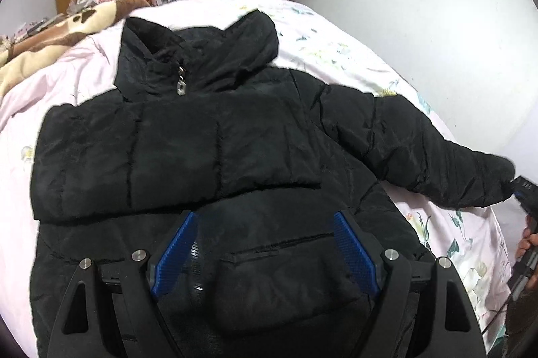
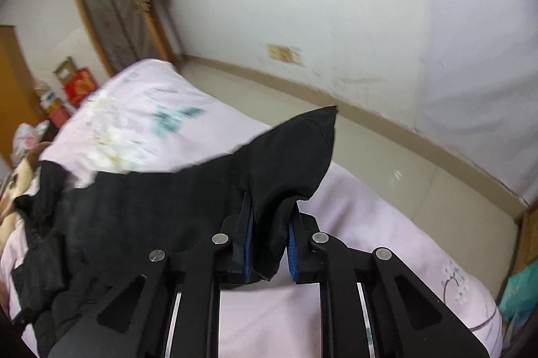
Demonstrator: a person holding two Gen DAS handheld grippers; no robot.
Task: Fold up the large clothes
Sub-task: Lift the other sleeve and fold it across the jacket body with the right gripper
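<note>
One black puffer jacket (image 1: 208, 156) lies flat on the pink floral bedsheet (image 1: 336, 35), collar pointing away from the left gripper (image 1: 265, 243), whose blue-padded jaws gape wide just above its pocket. Its one sleeve (image 2: 289, 163) stretches out sideways, cuff pinched between the narrow jaws of the right gripper (image 2: 269, 233).

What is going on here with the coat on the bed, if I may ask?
A person is folding a black padded jacket on a pink floral bedsheet. One sleeve already lies folded across the chest. The right tongs are shut on the cuff of the other sleeve, while the left tongs are open above the jacket's lower front.
</note>
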